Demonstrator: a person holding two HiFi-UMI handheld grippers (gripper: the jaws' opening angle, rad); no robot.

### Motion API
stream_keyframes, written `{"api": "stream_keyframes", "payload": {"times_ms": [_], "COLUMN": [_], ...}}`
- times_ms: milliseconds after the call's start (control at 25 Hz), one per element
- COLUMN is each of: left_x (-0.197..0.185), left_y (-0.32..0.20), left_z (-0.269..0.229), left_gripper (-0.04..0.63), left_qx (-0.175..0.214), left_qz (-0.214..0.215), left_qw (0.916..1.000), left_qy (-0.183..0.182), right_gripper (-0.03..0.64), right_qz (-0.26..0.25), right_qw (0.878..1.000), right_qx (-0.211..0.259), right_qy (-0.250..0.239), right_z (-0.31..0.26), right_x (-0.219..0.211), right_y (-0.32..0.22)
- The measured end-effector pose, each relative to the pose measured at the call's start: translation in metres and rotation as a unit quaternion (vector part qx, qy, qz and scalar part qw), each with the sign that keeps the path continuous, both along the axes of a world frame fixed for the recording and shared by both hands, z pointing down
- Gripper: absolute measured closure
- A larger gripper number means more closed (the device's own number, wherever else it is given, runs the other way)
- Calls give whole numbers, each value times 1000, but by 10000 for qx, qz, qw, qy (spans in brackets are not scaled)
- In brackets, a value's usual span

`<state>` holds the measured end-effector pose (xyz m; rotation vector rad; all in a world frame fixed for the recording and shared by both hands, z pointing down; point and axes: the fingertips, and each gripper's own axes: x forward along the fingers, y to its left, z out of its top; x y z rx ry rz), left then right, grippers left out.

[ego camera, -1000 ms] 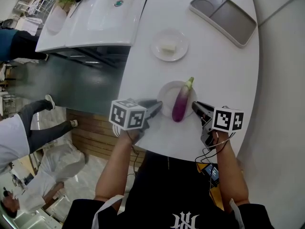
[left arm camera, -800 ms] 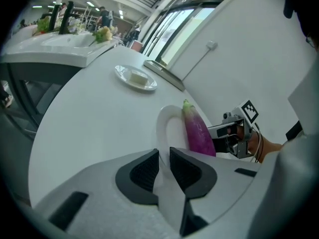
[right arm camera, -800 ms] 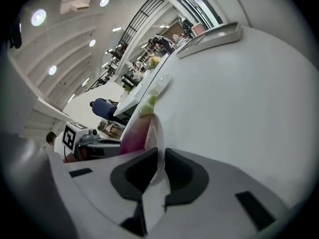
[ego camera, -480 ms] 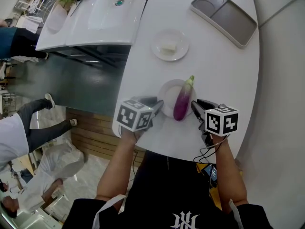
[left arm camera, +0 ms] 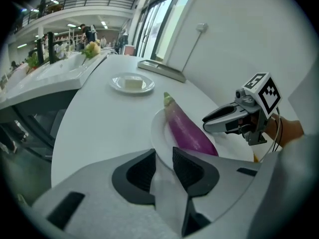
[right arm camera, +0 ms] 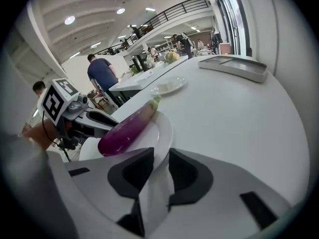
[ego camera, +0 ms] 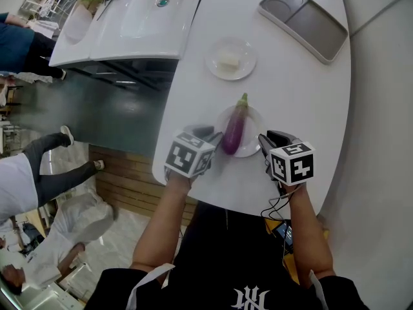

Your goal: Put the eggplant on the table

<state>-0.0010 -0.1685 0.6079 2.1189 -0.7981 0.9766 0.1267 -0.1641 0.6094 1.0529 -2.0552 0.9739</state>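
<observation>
A purple eggplant lies along the left side of a small white plate on the white table, its stem pointing away from me. My left gripper is at the plate's left rim. Its jaws are opening, and the rim runs between them with the eggplant just beyond. My right gripper is shut on the plate's right rim and holds it tilted, so the eggplant rests toward the far edge.
Further back stand a second white plate with a pale block on it and a grey two-part tray. The table's near edge is just under my hands. A white sink counter lies to the left, with people standing beyond it.
The eggplant has slid left across the plate toward my left gripper. Both grippers have rolled at the wrist, the right one more, and the plate is now tilted.
</observation>
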Motion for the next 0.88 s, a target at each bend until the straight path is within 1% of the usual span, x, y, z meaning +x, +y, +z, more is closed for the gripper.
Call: {"api": "stream_keyframes", "payload": {"times_ms": [80,160,240,320,360,400,440,480,560,600,680,720,800,880], "left_x": [0,0,-4,-12,-18,-24,-30,-35,-42,-46,-52,-55,-60,-63], "left_y": [0,-1,-3,-4,-3,-1,2,9,32,46,67,77,101,130], "left_z": [0,0,-2,-6,-10,-16,-26,-38,-65,-81,-116,-134,-166,-192], "left_gripper": [497,497,497,499,500,500,502,516,554,569,587,589,589,589], "left_qx": [83,190,368,601,731,876,1038,1204,1502,1667,2018,2134,2185,2159], "left_qz": [42,65,40,-88,-199,-335,-481,-623,-802,-801,-694,-667,-709,-734], "left_qw": [9999,9997,9991,9980,9971,9955,9926,9879,9738,9664,9512,9415,9194,9008], "left_qy": [-62,-118,-194,-172,-68,119,397,753,1505,1783,2230,2523,3192,3695], "right_gripper": [532,528,528,540,552,554,559,572,578,585,606,609,611,612], "right_qz": [-164,-266,-256,-171,-126,-90,-58,-24,-5,-84,-399,-541,-610,-557], "right_qw": [9994,9987,9990,9991,9985,9968,9938,9891,9737,9628,9353,9196,8885,8622], "right_qx": [147,207,208,352,538,789,1067,1330,1741,1912,2233,2365,2509,2578], "right_qy": [262,387,309,156,64,-78,-305,-631,-1472,-1908,-2717,-3090,-3792,-4325], "right_z": [0,0,1,-2,-8,-18,-31,-46,-81,-101,-146,-169,-213,-252], "right_x": [-1,-1,0,4,6,8,10,12,15,15,12,9,5,1], "right_y": [-1,-2,-3,-4,-5,-4,-1,5,27,39,60,69,87,111]}}
